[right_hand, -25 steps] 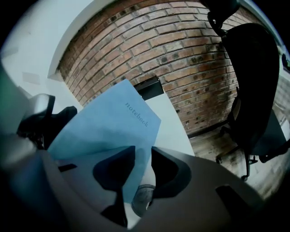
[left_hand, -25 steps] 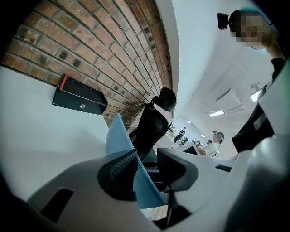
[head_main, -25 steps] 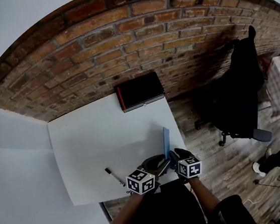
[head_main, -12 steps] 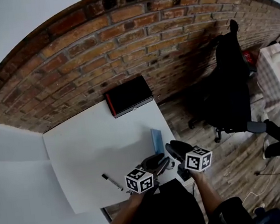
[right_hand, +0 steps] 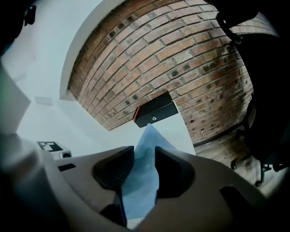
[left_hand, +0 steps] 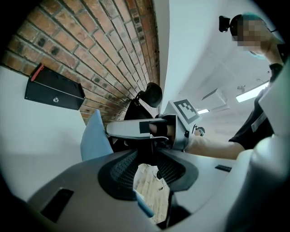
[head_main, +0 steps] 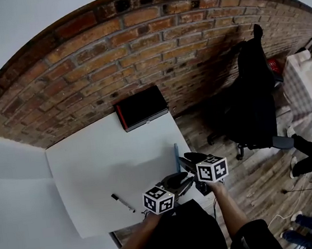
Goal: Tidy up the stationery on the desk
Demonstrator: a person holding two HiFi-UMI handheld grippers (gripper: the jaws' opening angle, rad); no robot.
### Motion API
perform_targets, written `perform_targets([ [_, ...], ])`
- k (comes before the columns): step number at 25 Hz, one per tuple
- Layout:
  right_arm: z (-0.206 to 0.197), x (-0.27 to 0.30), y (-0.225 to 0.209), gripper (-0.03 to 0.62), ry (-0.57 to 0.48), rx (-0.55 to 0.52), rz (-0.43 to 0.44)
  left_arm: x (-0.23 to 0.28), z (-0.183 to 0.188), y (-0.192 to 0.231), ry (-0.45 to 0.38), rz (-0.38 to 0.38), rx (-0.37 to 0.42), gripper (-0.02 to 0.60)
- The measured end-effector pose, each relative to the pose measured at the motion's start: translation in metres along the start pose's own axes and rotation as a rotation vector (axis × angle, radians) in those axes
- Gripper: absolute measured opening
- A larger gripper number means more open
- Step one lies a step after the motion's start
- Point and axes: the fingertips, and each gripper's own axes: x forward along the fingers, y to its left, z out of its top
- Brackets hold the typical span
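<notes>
A thin blue notebook [head_main: 177, 154] stands on edge over the right side of the white desk [head_main: 93, 162]. My right gripper [head_main: 184, 160] is shut on its near end, and the blue cover [right_hand: 142, 179] fills the gap between the jaws. My left gripper [head_main: 180, 181] sits just left of it at the desk's front edge, open; wooden floor shows between its pads [left_hand: 118, 171]. A thin blue sliver low between its jaws is unclear. A black pen [head_main: 123, 203] lies at the front left. A black box with a red edge [head_main: 141, 107] rests at the back right corner.
A brick wall [head_main: 135, 45] runs behind the desk. A black office chair [head_main: 255, 103] stands on the wooden floor to the right. The desk's right edge lies right under the notebook. A person's arm holds the right gripper [left_hand: 136, 129].
The right gripper swung to the right with the notebook, then came back a little; the notebook now shows nearly edge-on. The left gripper stayed by the front edge.
</notes>
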Motion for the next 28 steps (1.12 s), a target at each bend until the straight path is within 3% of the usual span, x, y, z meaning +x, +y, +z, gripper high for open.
perform_targets([
  [10, 0.002, 0.008, 0.007, 0.136, 0.051, -0.039, 0.03, 0.001, -0.003, -0.003, 0.02, -0.013, 0.009, 0.135],
  [15, 0.001, 0.01, 0.008, 0.12, 0.044, -0.008, 0.053, -0.007, -0.001, -0.001, 0.02, 0.008, 0.021, 0.137],
  [18, 0.001, 0.011, 0.008, 0.12, 0.042, -0.003, 0.052, -0.023, 0.01, 0.008, -0.027, 0.066, -0.012, 0.137],
  [22, 0.001, 0.014, 0.01, 0.12, 0.035, 0.001, 0.059, -0.042, 0.019, 0.026, -0.036, 0.213, 0.011, 0.15],
  [26, 0.002, 0.016, 0.012, 0.12, 0.034, 0.002, 0.067, -0.041, 0.005, 0.039, 0.09, 0.33, 0.082, 0.189],
  [28, 0.002, 0.017, 0.012, 0.12, 0.029, -0.001, 0.065, -0.036, -0.005, 0.041, 0.148, 0.351, 0.094, 0.193],
])
